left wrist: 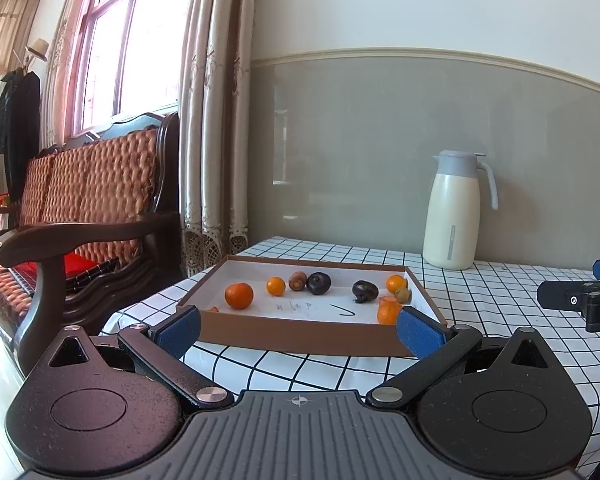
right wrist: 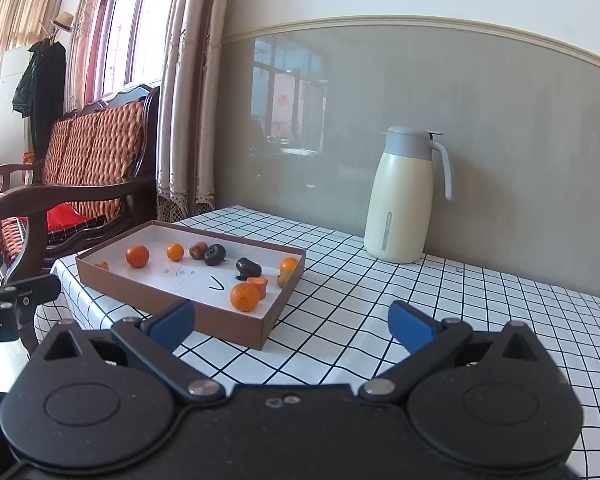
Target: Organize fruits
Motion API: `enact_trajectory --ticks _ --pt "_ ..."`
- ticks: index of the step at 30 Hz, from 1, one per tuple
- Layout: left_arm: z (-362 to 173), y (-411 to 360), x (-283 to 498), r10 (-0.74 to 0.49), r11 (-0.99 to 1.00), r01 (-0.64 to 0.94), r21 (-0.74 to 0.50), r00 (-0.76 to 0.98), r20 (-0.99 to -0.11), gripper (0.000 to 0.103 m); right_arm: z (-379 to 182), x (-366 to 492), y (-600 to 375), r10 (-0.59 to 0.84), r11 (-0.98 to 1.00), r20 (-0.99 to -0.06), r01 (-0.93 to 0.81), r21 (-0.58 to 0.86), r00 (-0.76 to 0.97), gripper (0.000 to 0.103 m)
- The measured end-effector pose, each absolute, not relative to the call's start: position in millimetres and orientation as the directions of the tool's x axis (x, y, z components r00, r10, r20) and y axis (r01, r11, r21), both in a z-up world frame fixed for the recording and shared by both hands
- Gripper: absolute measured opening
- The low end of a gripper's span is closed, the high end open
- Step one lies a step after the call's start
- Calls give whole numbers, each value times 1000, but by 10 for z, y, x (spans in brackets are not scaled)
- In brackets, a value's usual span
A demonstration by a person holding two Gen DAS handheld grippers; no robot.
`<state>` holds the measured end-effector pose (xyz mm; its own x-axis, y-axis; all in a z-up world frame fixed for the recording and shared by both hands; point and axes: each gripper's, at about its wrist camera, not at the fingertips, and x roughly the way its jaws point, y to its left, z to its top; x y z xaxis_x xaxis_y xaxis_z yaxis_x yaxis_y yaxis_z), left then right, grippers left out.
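Observation:
A shallow brown box (left wrist: 300,330) (right wrist: 172,292) with a white floor lies on the checked tablecloth. In it are several oranges, such as one at the left (left wrist: 239,295) (right wrist: 137,256) and one at the near right (left wrist: 388,314) (right wrist: 245,297), two dark purple fruits (left wrist: 318,283) (right wrist: 215,254), carrot pieces (right wrist: 258,285) and a small brown fruit (left wrist: 404,294). My left gripper (left wrist: 298,330) is open and empty, just in front of the box's near wall. My right gripper (right wrist: 292,326) is open and empty, in front of the box's right corner.
A cream thermos jug (left wrist: 454,212) (right wrist: 404,200) stands at the back by the wall. The table (left wrist: 500,304) (right wrist: 460,300) has its left edge beside a wooden sofa (left wrist: 80,208) (right wrist: 72,184). Curtains (left wrist: 212,120) hang behind.

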<state>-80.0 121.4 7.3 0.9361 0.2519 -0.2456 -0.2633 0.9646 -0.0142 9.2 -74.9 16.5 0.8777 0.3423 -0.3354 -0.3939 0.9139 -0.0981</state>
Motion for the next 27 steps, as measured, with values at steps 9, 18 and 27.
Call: enact_trajectory --ticks 9,18,27 --pt "78 1213 -793 250 965 -261 -13 937 -245 103 167 96 -756 343 914 -335 -394 -97 878 97" --pt "76 1219 -807 253 964 -264 -14 937 -241 103 164 95 -758 343 914 -336 -395 -97 877 97" --pt "69 1214 -835 261 962 -272 -19 938 -227 103 167 100 -761 343 914 -335 -394 -96 878 97"
